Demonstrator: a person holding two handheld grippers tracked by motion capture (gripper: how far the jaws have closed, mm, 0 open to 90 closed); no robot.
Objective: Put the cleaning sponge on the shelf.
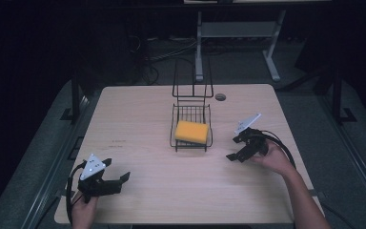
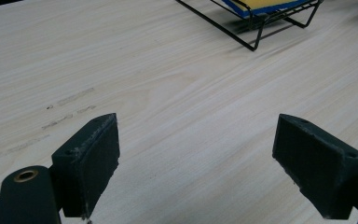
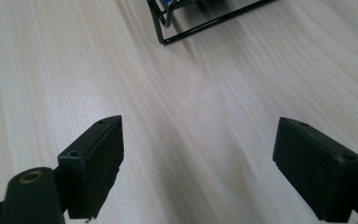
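High view: yellow sponge (image 1: 191,131) inside wire basket (image 1: 192,113).

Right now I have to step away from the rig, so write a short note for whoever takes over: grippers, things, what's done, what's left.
Left gripper: open, holding nothing, low over the near left of the table.
Right gripper: open, holding nothing, right of the wire rack.
Yellow sponge: lying in the rack's tray at mid-table, touched by neither gripper.
Done: nothing gripped so far.
Left: probably reaching for the sponge; the right gripper is nearer.
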